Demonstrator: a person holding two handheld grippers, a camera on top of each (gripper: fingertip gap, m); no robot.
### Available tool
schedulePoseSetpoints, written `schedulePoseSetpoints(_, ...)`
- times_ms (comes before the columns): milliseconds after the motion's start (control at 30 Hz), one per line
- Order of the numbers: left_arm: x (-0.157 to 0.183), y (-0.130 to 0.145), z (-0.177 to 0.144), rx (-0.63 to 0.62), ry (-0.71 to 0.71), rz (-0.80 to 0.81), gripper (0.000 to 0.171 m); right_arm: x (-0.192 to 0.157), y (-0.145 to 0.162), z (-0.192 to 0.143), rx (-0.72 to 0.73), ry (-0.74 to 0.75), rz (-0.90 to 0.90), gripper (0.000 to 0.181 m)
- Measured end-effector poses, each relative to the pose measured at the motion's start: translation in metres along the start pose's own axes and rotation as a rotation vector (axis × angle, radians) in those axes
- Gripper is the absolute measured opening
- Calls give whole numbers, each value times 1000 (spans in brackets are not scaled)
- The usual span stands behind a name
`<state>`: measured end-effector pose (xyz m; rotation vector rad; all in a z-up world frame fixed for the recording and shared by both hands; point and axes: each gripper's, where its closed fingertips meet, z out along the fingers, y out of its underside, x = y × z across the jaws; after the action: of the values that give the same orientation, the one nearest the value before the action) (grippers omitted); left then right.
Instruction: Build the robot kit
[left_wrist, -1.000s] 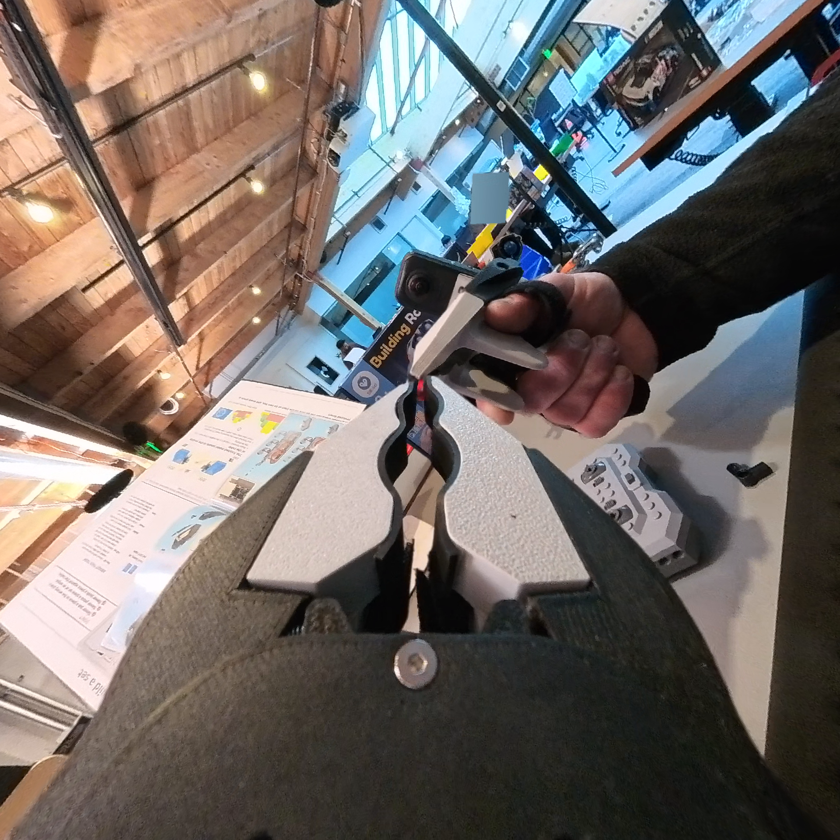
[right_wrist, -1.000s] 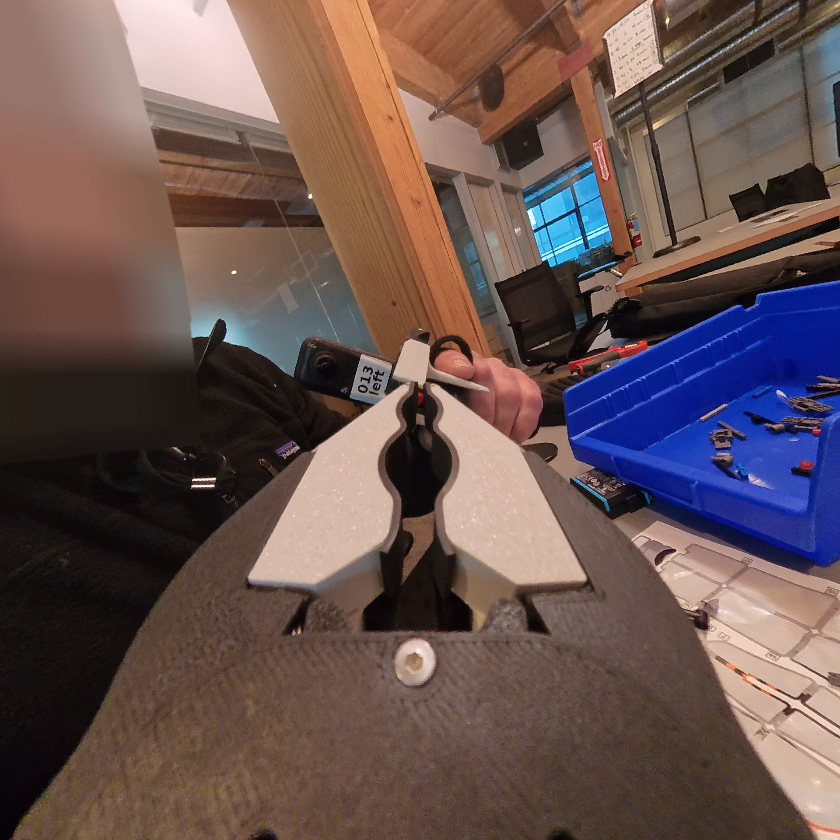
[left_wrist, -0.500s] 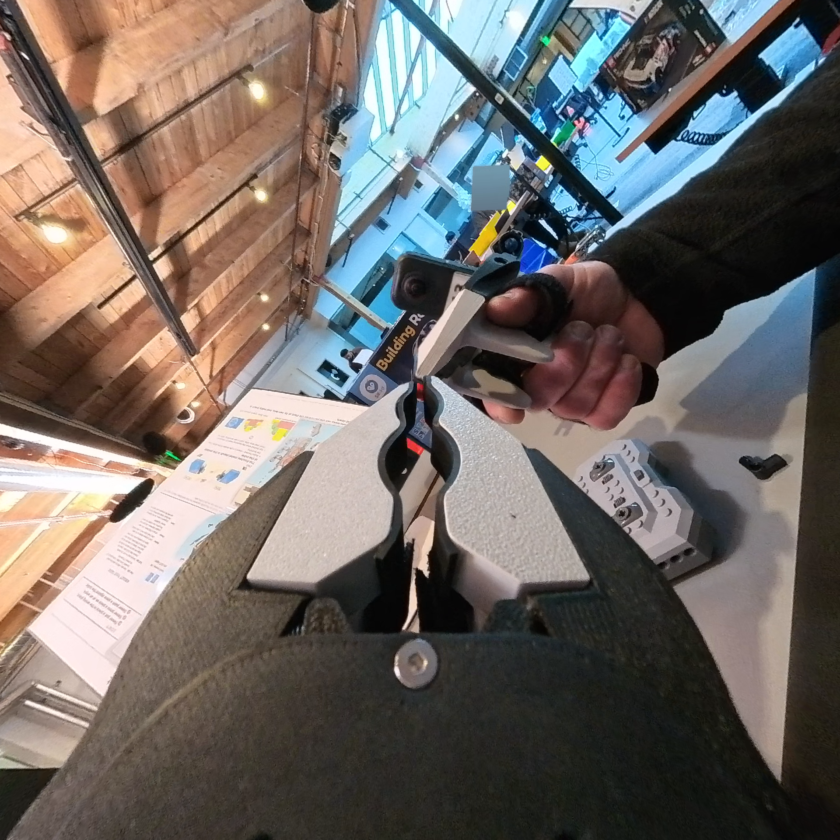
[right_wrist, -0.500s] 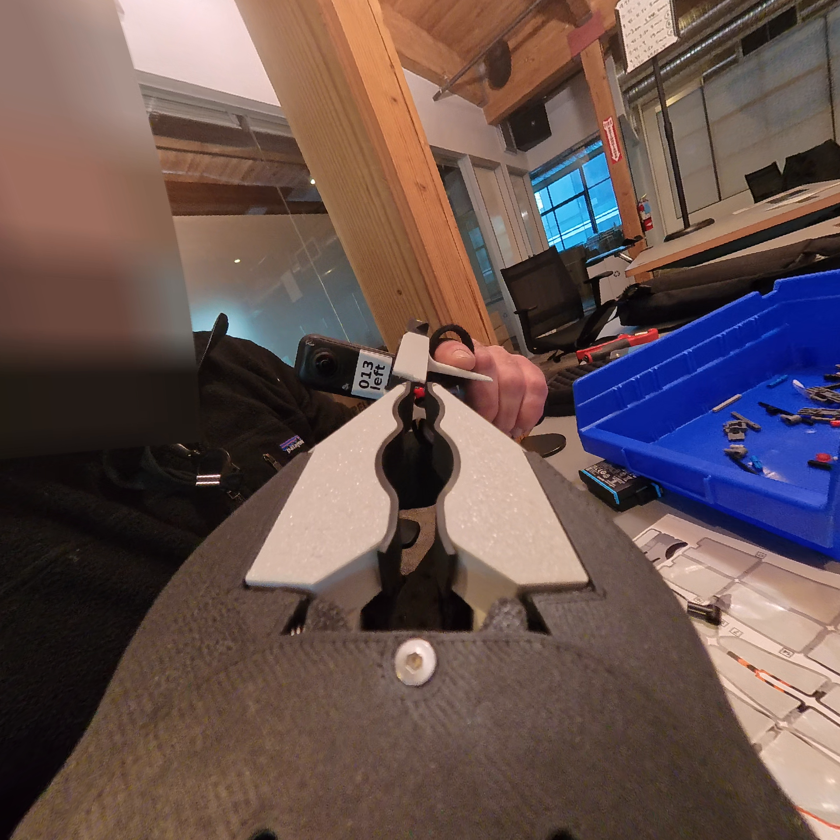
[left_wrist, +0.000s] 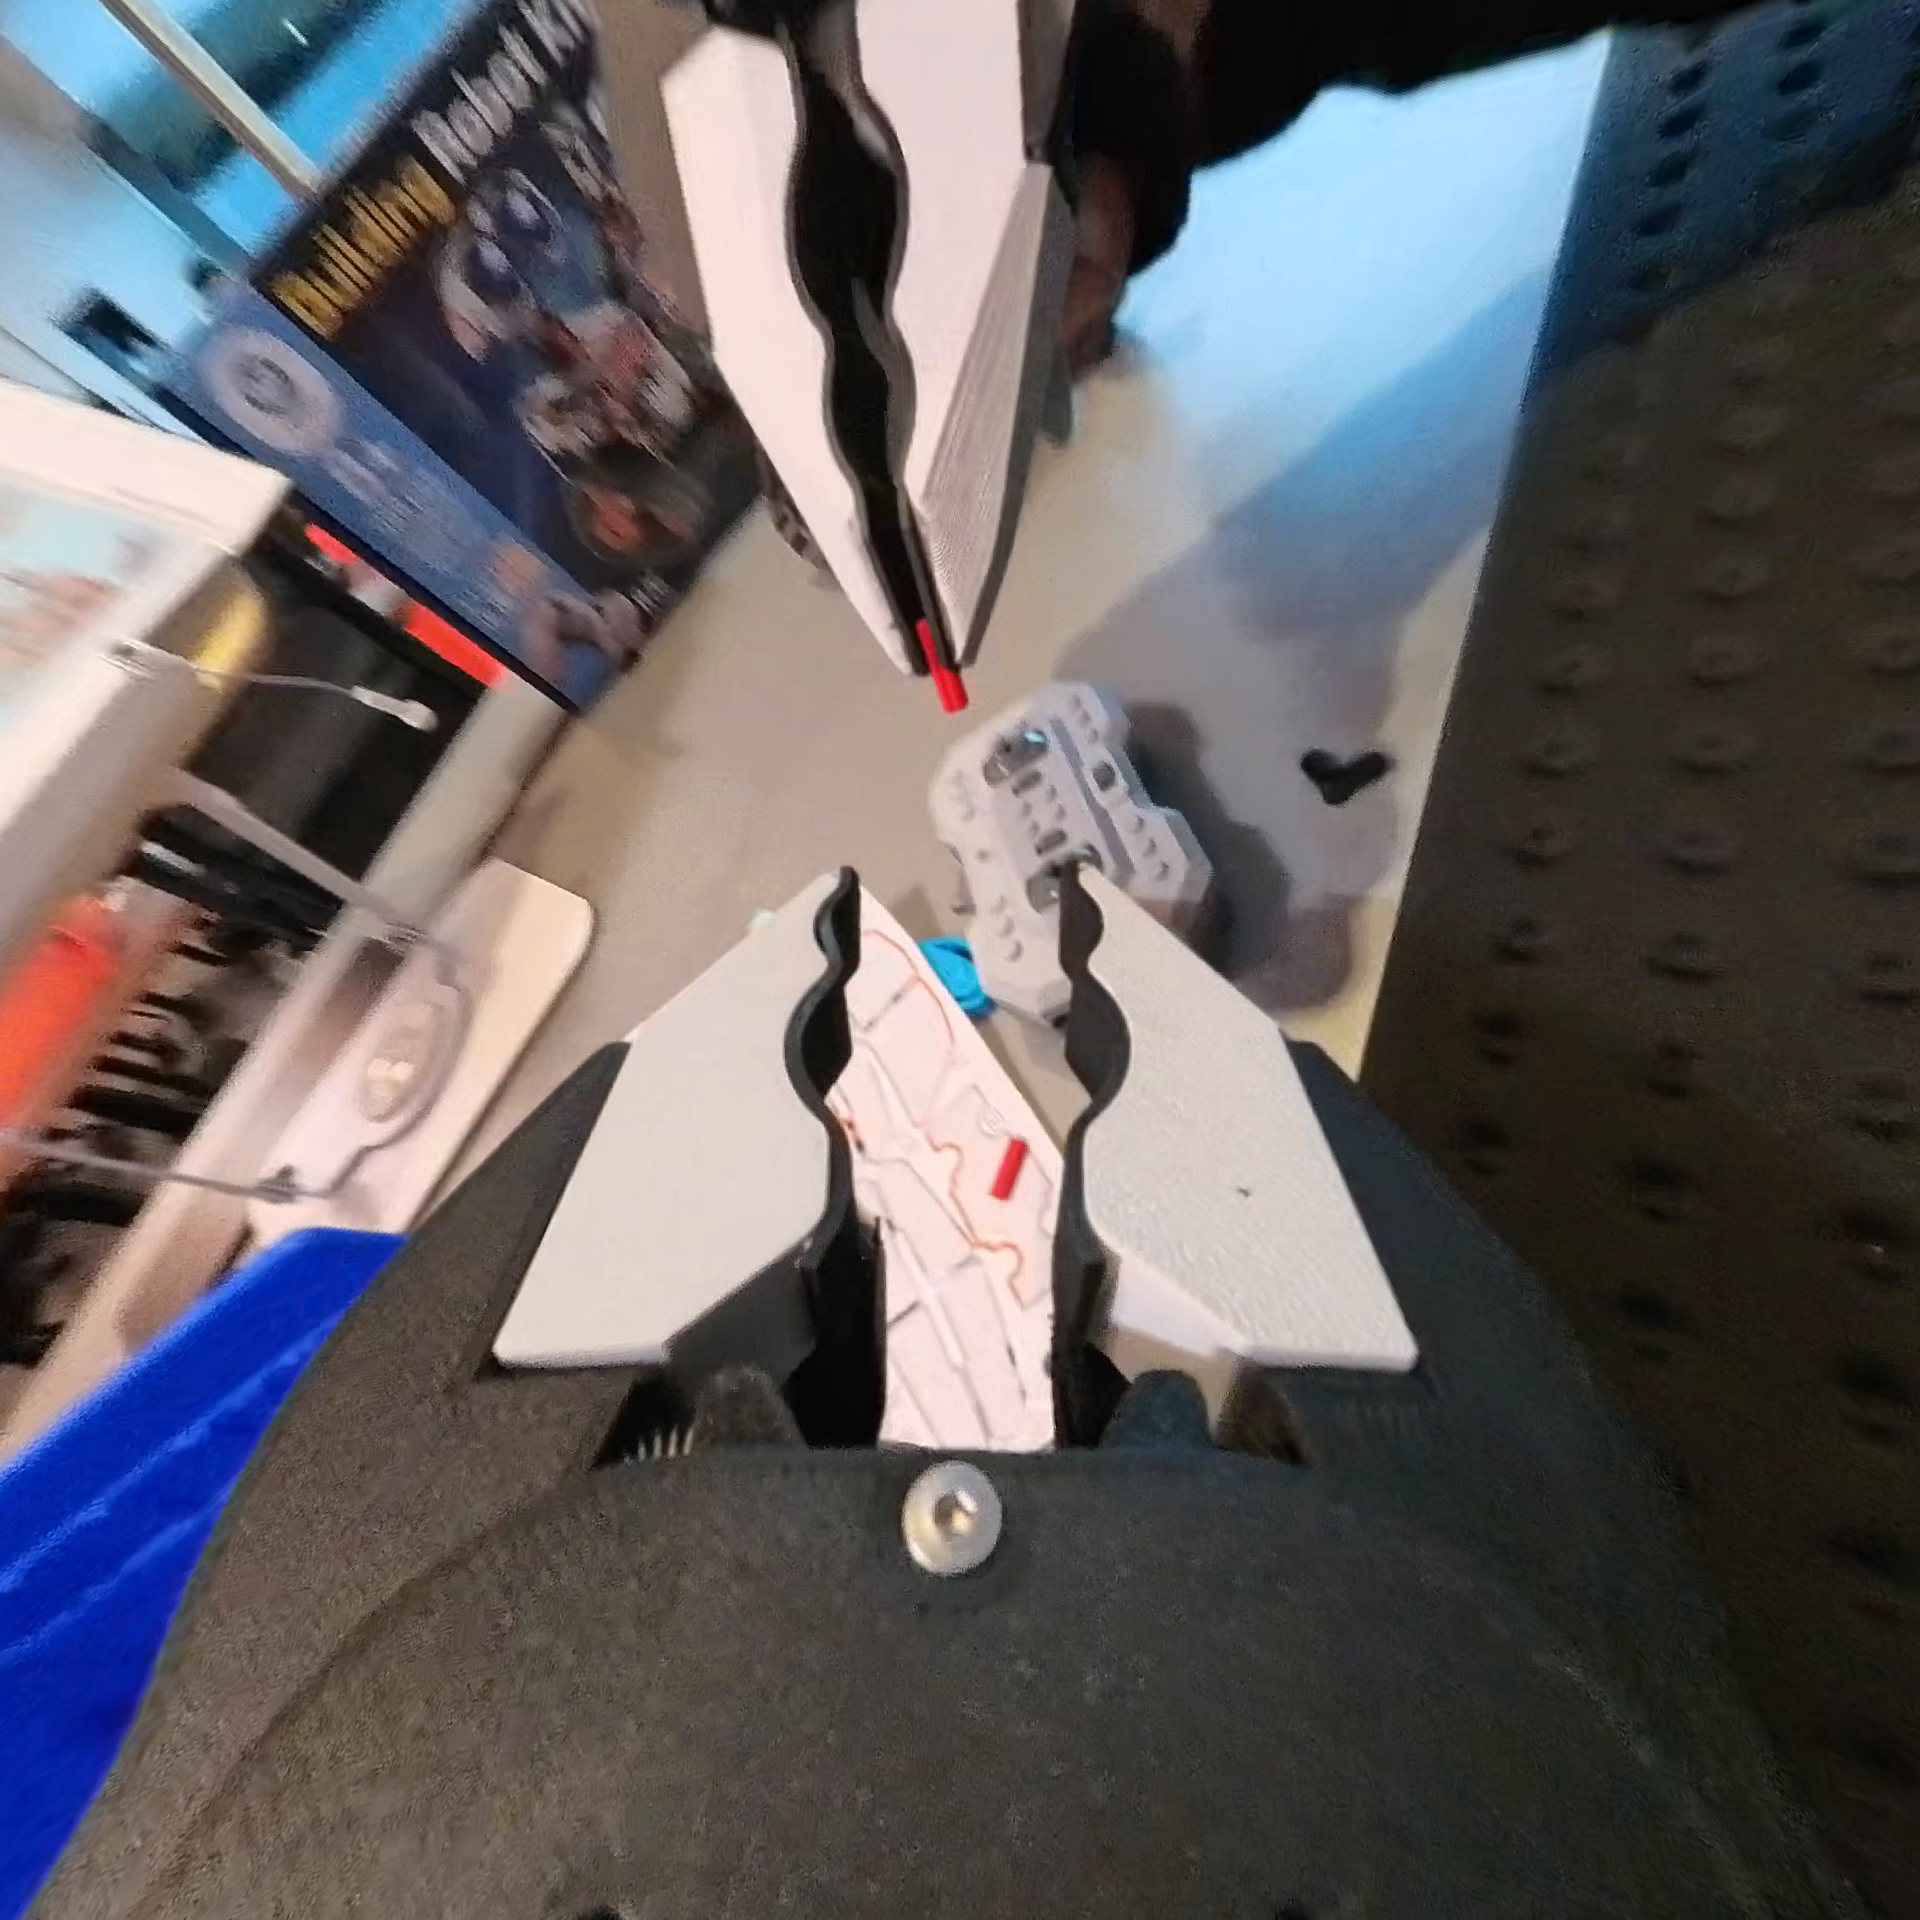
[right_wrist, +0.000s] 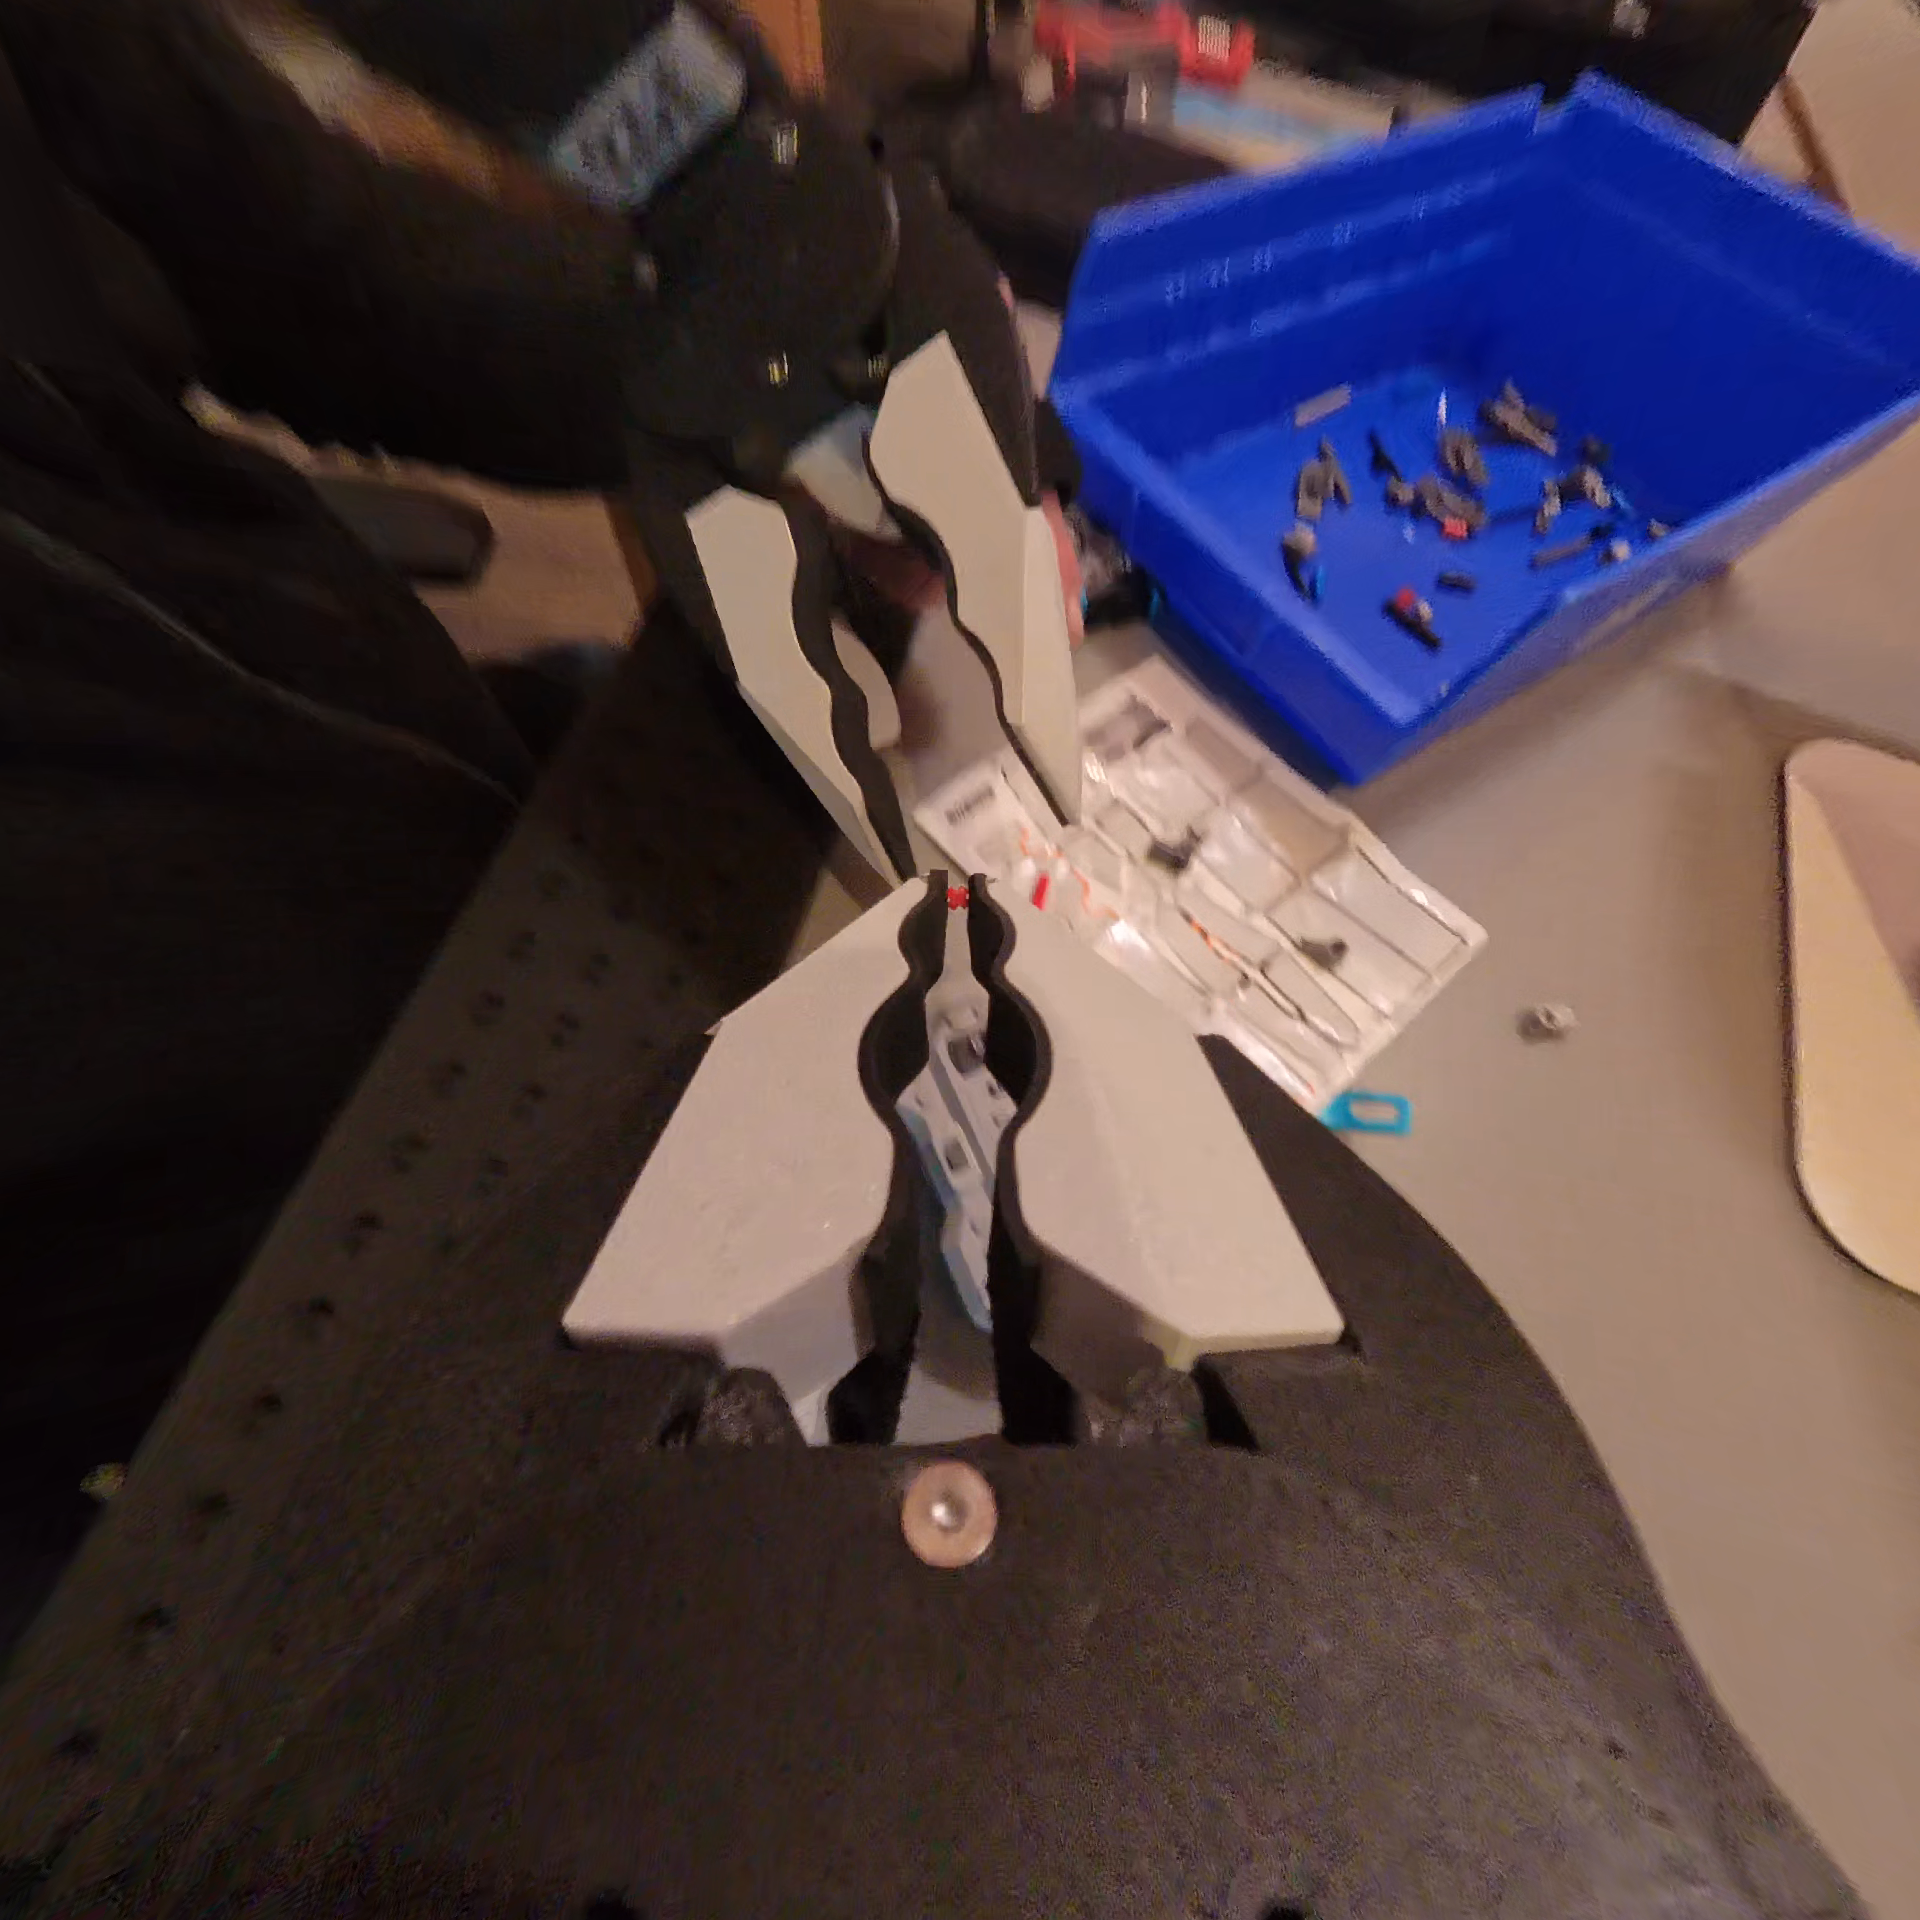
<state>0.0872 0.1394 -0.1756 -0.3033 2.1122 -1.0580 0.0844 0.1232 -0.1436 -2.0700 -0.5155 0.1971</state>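
1. The right gripper (right_wrist: 958, 894) is clenching a tiny red plastic pin (right_wrist: 957, 897) at the very ends of its grey fingers, above a grey studded block (right_wrist: 956, 1132) that is lying on the pale table (right_wrist: 1610, 1299).
2. The left gripper (left_wrist: 961, 894) is hanging released and holding nothing, with its jaws well apart. Its tips are sitting just beside the right gripper's (the blur is hiding whether they touch).
3. Handling (a judgement): with so shallow a purchase, the pinch is probably needing firm pressure and a steady wrist, since a slight twist could flick the pin out.
4. Only the left wrist view is showing the pin's free end jutting past the fingertips, a small black piece (left_wrist: 1345, 774) beyond the block, and a dark printed box (left_wrist: 468, 364).
5. Only the right wrist view is showing the inside of the blue plastic bin (right_wrist: 1455, 312), scattered with small dark parts, and the full white compartmented tray (right_wrist: 1299, 935). A second red pin (right_wrist: 1041, 890) is lying on that tray.
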Motion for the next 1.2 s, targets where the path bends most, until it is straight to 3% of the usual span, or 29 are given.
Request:
schedulePoseSetpoints(133, 12, 16, 14, -43, 89, -50, 31, 7, 33, 12, -255, 48, -103, 1)
schedulePoseSetpoints(267, 24, 28, 24, -88, 159, -71, 31, 6, 52, 22, -377, 14, -146, 1)
schedulePoseSetpoints(1200, 44, 25, 34, -49, 198, -4, 27, 5, 67, 24, -496, -12, -110, 1)
